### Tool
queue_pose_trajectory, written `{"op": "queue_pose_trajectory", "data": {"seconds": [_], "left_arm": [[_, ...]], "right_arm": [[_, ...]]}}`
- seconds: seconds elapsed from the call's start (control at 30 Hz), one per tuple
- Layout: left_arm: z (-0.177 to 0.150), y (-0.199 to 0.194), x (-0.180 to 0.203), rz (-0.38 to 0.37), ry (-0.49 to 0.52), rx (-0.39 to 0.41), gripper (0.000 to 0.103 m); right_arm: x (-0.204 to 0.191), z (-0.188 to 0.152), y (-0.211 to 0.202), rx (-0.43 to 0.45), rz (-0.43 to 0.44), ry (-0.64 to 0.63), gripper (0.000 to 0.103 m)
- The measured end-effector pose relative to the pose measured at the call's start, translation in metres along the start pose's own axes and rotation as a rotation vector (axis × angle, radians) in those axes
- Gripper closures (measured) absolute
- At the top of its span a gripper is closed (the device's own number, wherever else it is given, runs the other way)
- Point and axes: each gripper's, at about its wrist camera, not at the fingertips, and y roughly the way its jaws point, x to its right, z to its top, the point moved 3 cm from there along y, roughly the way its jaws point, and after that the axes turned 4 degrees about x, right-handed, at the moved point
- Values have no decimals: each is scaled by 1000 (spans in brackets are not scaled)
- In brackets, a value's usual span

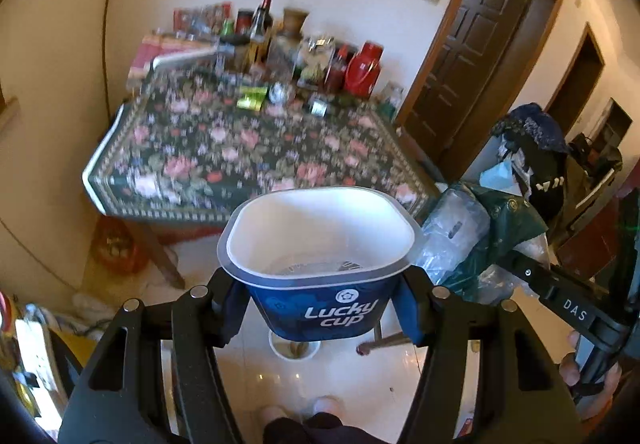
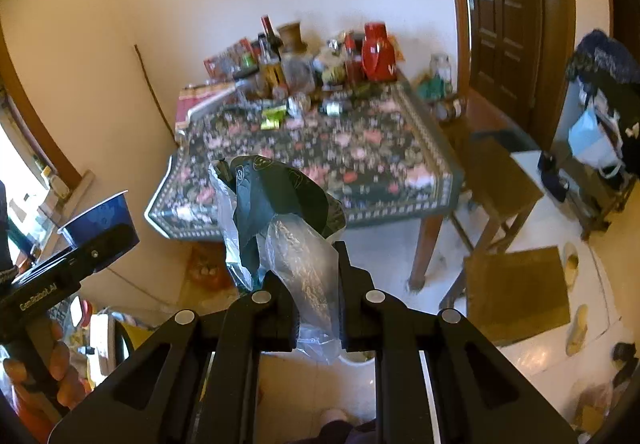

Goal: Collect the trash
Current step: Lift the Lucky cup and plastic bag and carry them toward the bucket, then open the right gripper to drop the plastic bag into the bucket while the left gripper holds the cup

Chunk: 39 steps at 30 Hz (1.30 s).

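Left gripper [image 1: 320, 308] clamped on a blue cup [image 1: 320, 256], held up short of the floral table [image 1: 240, 160]; right gripper [image 2: 316, 284] pinched tight on crumpled plastic bags [image 2: 280, 220], also in front of that table.

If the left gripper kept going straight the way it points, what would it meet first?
Probably the near edge of the flowered table, just beyond the blue cup held by the left gripper; depth is unclear.

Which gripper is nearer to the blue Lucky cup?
Left. The left gripper is clamped on the Lucky cup, one pad on each side. The right gripper, beside it, is apart from the cup and shut on crumpled plastic wrappers.
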Motion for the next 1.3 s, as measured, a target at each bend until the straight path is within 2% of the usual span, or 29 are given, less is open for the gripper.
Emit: {"op": "queue_pose_trajectory", "data": {"seconds": [0.23, 0.47, 0.73, 0.93, 1.1, 1.17, 1.23, 1.3], "left_arm": [[-37, 67, -8, 56, -57, -108, 42], [-84, 144, -29, 131, -100, -161, 43], [-155, 241, -65, 181, -170, -267, 43], [-213, 303, -91, 199, -190, -348, 43], [-255, 346, -110, 200, -198, -402, 43], [-268, 359, -114, 198, -194, -418, 43], [-283, 373, -117, 203, -187, -435, 43], [-292, 384, -118, 205, -187, -451, 43]], "right_arm": [[27, -31, 54, -127, 7, -5, 90], [60, -81, 133, -282, 25, -13, 90], [90, -151, 229, -421, 3, -64, 90], [108, -201, 302, -514, 0, -53, 90], [108, -236, 355, -552, -2, -104, 86], [108, -248, 371, -556, -1, -113, 77], [110, -265, 391, -599, 9, -103, 47], [115, -279, 408, -621, -18, -115, 43]]}}
